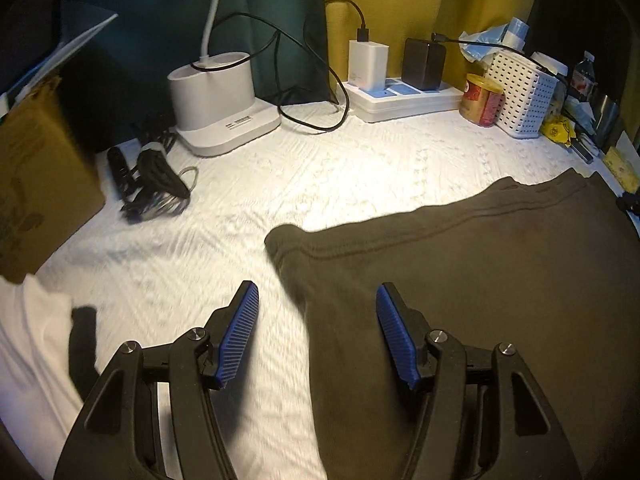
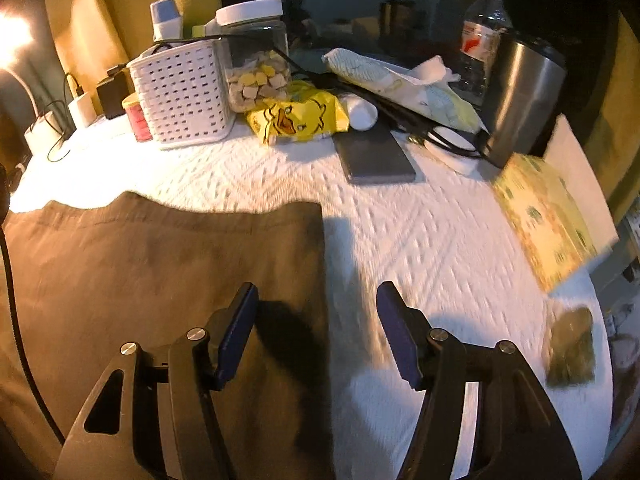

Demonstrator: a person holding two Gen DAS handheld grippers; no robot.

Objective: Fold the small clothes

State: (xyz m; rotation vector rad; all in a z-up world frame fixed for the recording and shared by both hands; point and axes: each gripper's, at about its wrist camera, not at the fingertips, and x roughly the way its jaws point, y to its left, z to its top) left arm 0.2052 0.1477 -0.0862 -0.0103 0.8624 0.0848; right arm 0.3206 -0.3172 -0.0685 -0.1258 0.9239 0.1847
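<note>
We found the dark olive garment lying flat on the white quilted cover, a soft knit with stitched seams along its far edge, its long axis running left to right across the table. Our left gripper hovered over its left edge with ribbed blue pads spread apart and empty. Our right gripper hovered likewise over the right edge, near a white perforated basket and steel tumbler.

Left gripper jaws spread, straddling dark garment's edge, white cloth beneath
</note>
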